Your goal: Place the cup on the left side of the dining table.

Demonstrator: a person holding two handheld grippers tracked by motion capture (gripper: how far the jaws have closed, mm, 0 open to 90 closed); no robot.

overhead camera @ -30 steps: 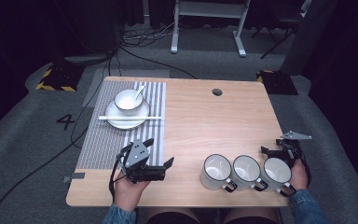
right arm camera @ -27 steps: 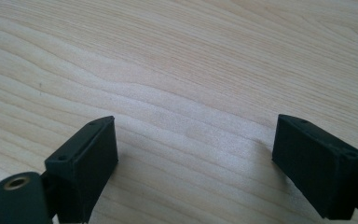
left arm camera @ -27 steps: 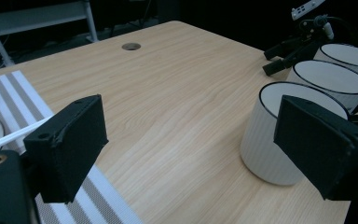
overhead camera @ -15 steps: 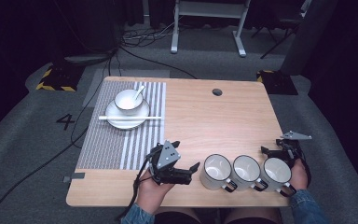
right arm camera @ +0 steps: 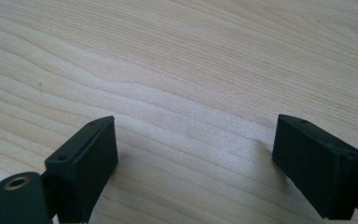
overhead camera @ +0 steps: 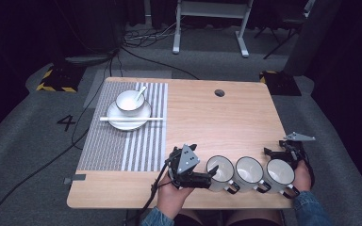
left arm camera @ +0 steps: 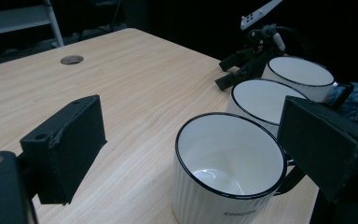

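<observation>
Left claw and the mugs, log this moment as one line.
left claw: open, at nearest mug | right claw: open | three mugs in row

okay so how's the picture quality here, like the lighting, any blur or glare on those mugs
High view: table evenly lit, surroundings dark, image soft. Left gripper view: nearest mug sharp with a small glint inside its bottom; the left tool's jaws are slightly blurred. Right gripper view: wood grain clear, the right tool's jaws soft, a faint shadow beneath each.
</observation>
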